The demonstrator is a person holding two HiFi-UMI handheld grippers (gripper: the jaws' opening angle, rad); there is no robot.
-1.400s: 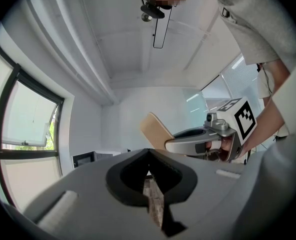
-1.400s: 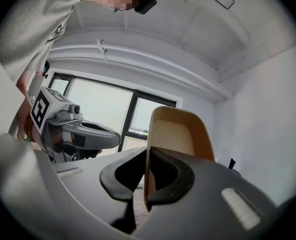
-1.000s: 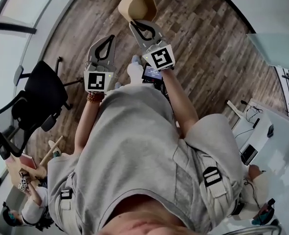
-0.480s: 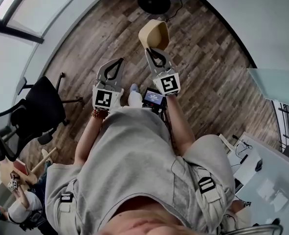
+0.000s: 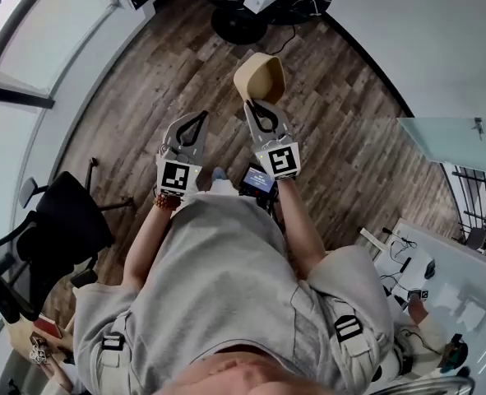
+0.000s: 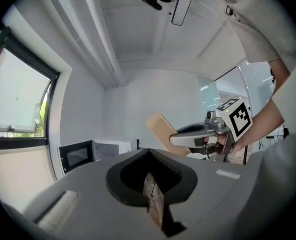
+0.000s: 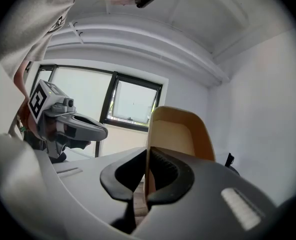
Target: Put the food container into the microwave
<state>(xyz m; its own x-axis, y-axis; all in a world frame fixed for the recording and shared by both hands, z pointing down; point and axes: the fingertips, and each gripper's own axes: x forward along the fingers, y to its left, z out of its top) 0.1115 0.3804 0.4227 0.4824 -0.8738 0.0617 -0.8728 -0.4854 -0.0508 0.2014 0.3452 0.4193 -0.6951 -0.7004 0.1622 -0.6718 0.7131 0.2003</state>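
Observation:
A tan food container [image 5: 259, 78] is held up over the wooden floor, its rim pinched edge-on in my right gripper [image 5: 260, 107], which is shut on it. In the right gripper view the container [image 7: 180, 134] rises just past the closed jaws of that gripper [image 7: 146, 176]. My left gripper [image 5: 195, 123] is beside it to the left, shut and holding nothing. The left gripper view looks over its shut jaws [image 6: 150, 184] at a black-fronted microwave [image 6: 77, 156] against the far wall, with the container [image 6: 160, 129] to the right.
A black office chair [image 5: 57, 229] stands at the left. A round black stand base [image 5: 238, 23] lies on the floor ahead. A glass panel [image 5: 448, 138] and a white desk [image 5: 465, 278] with cables are to the right. A white appliance [image 6: 115, 146] sits next to the microwave.
The person has walked forward over the wooden floor: the chair has slid back to the lower left and the black base has come into view ahead. Both grippers hold as before.

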